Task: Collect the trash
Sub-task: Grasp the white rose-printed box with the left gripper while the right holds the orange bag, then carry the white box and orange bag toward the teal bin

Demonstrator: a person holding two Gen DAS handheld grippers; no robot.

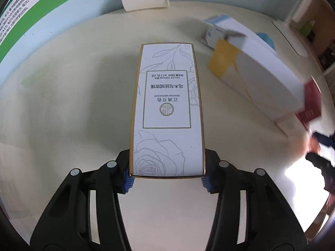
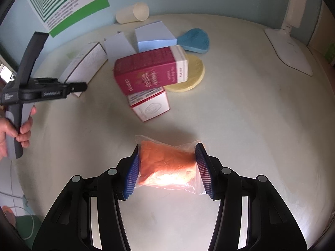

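My left gripper (image 1: 167, 177) is shut on a long white perfume box (image 1: 167, 108) with gold edges and rose line drawings; the box points away from me over the cream table (image 1: 73, 104). In the right wrist view the same box (image 2: 85, 64) shows at the left, held by the left gripper (image 2: 80, 86) in a hand. My right gripper (image 2: 167, 167) has its blue pads against both sides of a clear plastic bag of orange material (image 2: 167, 163) that lies on the table (image 2: 251, 125).
A crimson box (image 2: 146, 71) leans on a small red-and-white box (image 2: 150, 106) and a yellow disc (image 2: 192, 73). Behind lie a pale blue box (image 2: 155, 35), a blue sponge (image 2: 194, 39) and a tipped paper cup (image 2: 133, 13). A white lamp base (image 2: 289, 48) stands at the right.
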